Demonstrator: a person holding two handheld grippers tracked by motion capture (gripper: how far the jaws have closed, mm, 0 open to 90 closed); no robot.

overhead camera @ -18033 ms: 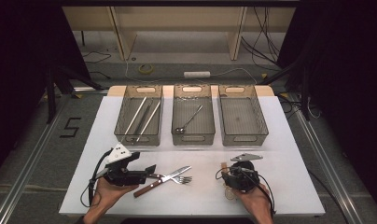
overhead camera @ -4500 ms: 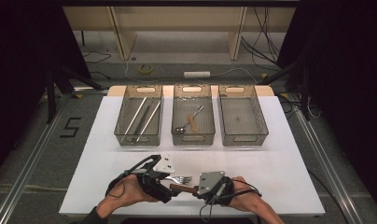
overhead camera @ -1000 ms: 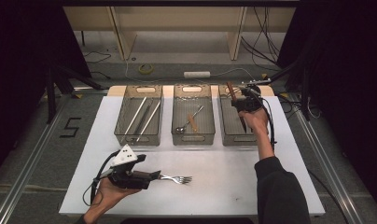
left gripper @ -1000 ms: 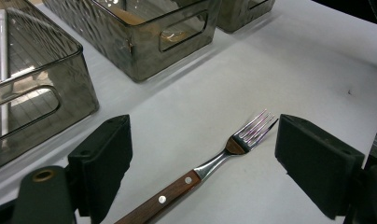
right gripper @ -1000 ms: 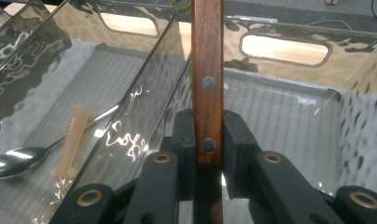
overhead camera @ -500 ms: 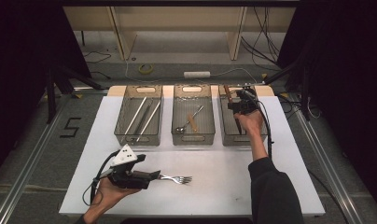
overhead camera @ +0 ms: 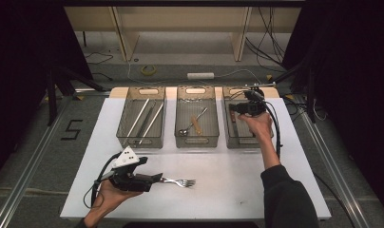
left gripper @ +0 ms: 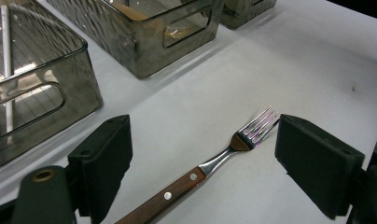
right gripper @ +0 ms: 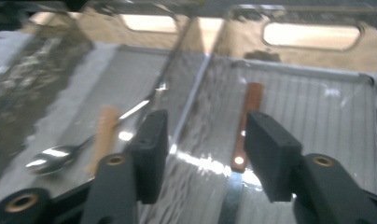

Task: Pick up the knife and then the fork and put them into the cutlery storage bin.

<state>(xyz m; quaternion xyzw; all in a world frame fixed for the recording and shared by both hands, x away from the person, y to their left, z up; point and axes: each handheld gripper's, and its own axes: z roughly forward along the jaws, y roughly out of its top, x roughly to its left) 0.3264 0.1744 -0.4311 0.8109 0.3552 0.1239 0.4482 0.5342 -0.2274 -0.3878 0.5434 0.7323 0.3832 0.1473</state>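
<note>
A wooden-handled fork lies on the white table, tines to the right. My left gripper rests at its handle end. In the left gripper view the fork lies between the wide-open jaws of my left gripper, and neither pad touches it. My right gripper hovers over the back of the right bin. Its jaws have just been opening. A wooden-handled knife lies on the bin floor below the parted jaws of my right gripper, free of the pads.
Three clear bins stand in a row at the back. The middle bin holds a spoon and a wooden-handled piece. The left bin holds long metal rods. Dark floor and cables surround the table.
My right gripper has come down toward the right bin and let go of the knife, which now lies inside. The left gripper and the fork have stayed put.
</note>
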